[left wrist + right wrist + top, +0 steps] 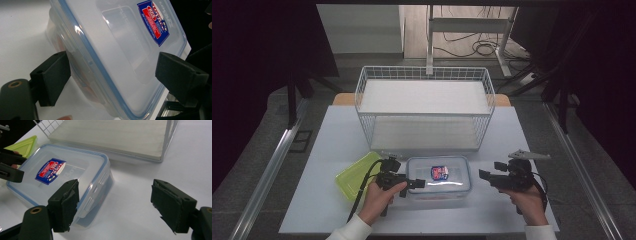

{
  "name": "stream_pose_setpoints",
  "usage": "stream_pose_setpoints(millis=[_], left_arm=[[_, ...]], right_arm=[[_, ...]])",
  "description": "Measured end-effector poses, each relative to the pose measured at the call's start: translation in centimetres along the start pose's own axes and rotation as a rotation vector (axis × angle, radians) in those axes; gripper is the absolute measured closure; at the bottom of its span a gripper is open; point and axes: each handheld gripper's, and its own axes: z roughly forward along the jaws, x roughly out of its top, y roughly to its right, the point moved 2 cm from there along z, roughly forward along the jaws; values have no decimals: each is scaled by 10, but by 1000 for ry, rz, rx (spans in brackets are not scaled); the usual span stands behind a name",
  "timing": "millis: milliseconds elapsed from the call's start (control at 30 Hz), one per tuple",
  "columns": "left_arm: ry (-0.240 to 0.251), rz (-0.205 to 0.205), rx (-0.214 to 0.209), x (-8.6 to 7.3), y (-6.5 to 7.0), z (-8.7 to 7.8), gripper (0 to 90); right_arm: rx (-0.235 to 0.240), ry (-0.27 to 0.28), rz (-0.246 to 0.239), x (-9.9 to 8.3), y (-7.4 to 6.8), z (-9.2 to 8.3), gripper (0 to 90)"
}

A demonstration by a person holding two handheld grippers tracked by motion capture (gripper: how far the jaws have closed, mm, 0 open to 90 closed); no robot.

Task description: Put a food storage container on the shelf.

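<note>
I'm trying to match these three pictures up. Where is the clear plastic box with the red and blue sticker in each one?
High view: clear box, bottom centre, before the wire basket.
Left gripper view: tilted, upper centre to bottom right.
Right gripper view: left half.
Shared landmark: its sticker.

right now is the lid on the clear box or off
On. The blue-rimmed lid lies flat on the clear box, covering its whole top. Whether its side clips are snapped down, I cannot tell.

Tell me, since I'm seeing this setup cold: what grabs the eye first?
The clear container with a blue-rimmed lid and red-blue label sits at the table's near middle, the left tool open around its edge. Behind it stands a white wire basket; a green lid lies left.
</note>
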Motion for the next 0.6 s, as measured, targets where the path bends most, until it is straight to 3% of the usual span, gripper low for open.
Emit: stream_pose_setpoints(millis=[400, 600], left_arm=[[-20, -10, 4, -1, 2, 3, 92], [-22, 2, 1, -1, 0, -1, 141]], right_arm=[[-4, -4, -2, 0, 1, 0, 229], [5, -8, 3, 0, 1, 2, 230]])
